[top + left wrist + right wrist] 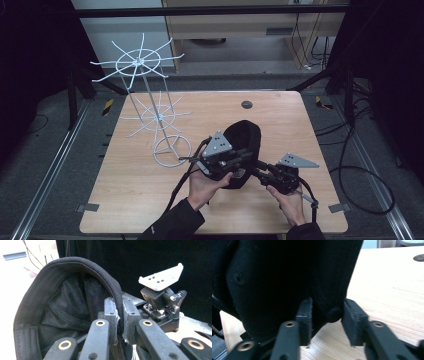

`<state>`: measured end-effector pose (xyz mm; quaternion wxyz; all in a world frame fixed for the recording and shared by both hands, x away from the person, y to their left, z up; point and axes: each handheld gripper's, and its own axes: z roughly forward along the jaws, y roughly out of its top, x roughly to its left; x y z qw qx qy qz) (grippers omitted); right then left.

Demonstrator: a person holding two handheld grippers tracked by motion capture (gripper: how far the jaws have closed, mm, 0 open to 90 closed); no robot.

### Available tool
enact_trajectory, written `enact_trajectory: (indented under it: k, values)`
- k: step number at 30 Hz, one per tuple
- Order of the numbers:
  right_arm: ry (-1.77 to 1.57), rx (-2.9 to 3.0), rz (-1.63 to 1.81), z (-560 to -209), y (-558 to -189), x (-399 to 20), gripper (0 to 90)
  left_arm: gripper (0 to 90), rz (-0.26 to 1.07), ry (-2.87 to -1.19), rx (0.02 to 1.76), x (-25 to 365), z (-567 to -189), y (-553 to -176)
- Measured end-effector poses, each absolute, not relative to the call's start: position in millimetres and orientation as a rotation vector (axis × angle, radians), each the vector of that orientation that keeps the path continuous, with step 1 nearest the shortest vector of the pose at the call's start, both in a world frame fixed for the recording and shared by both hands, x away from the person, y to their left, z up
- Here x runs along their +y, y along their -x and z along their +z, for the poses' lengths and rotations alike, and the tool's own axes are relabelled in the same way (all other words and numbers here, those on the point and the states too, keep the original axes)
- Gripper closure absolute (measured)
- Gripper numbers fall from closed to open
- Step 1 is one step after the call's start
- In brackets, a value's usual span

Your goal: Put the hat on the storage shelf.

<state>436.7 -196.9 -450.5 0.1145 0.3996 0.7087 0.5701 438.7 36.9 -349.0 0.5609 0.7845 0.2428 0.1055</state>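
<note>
The rim of a black fabric cap (75,290) is clamped by the left gripper (119,317). The right gripper (325,320) is held with fingers (304,315) apart around the cap's top button, above the wooden surface (300,125).

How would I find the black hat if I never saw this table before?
Look at the wooden table, near the person's side, right of the white wire rack. The hat is the one soft black cloth thing there, held up between two grippers, its rim pinched in the left gripper.

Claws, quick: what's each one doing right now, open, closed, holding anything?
Left claw: closed on the rim of the black cap.
Right claw: open, jaws either side of the cap's top button, not clamped.
</note>
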Motion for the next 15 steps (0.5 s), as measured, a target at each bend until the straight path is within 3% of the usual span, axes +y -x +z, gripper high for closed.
enact_trajectory:
  k: [2, 15]
  values:
    - [-1.181, 2.075, 1.664, -449, -436, -199, 72.2, 83.4, 0.265, -1.848, 0.567, 37, -349, -438]
    - [-1.137, 2.011, 1.511, -429, -423, -206, 74.3, 78.1, 0.394, -1.842, 0.633, 47, -359, -445]
